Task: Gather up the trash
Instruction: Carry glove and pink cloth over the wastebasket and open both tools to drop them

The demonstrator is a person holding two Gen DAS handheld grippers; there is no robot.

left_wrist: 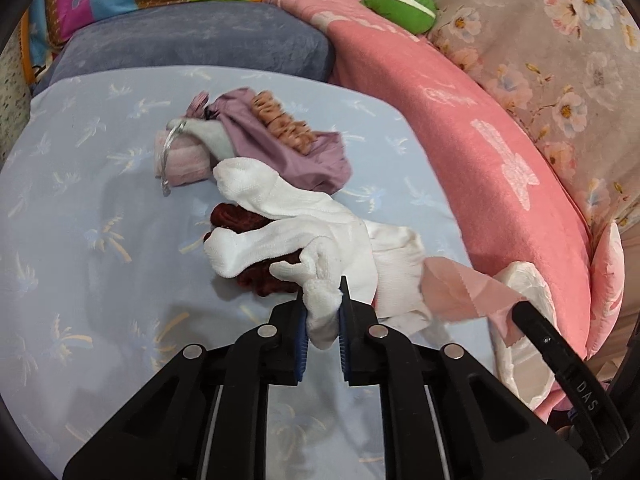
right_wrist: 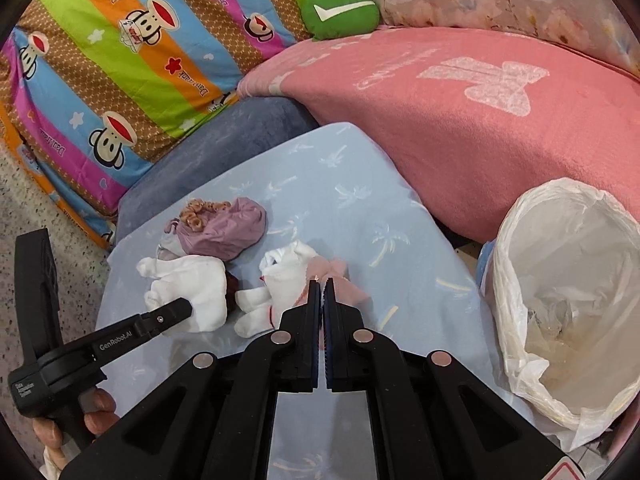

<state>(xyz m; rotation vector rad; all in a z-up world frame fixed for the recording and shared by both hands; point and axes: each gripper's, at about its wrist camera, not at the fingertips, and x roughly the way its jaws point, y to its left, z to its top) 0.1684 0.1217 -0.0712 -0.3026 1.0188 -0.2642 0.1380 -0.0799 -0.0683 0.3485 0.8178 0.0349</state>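
My left gripper point(left_wrist: 323, 312) is shut on a white sock point(left_wrist: 320, 308) from a pile of white socks point(left_wrist: 280, 236) and a dark red cloth point(left_wrist: 240, 216) on the light blue bed sheet point(left_wrist: 80, 240). My right gripper point(right_wrist: 322, 286) is shut on a thin pink scrap point(right_wrist: 340, 276), which also shows in the left wrist view point(left_wrist: 468, 292). A bin lined with a white plastic bag point(right_wrist: 568, 292) stands at the right of the bed. The left gripper's body point(right_wrist: 120, 336) reaches in from the left in the right wrist view.
A purple cloth bundle point(left_wrist: 280, 144) with a peach scrunchie and a pink roll point(left_wrist: 184, 160) lies farther back. A pink blanket point(right_wrist: 480, 120), a grey-blue pillow point(left_wrist: 192, 44), a striped cartoon quilt point(right_wrist: 120, 60) and a green cushion point(right_wrist: 340, 10) border the sheet.
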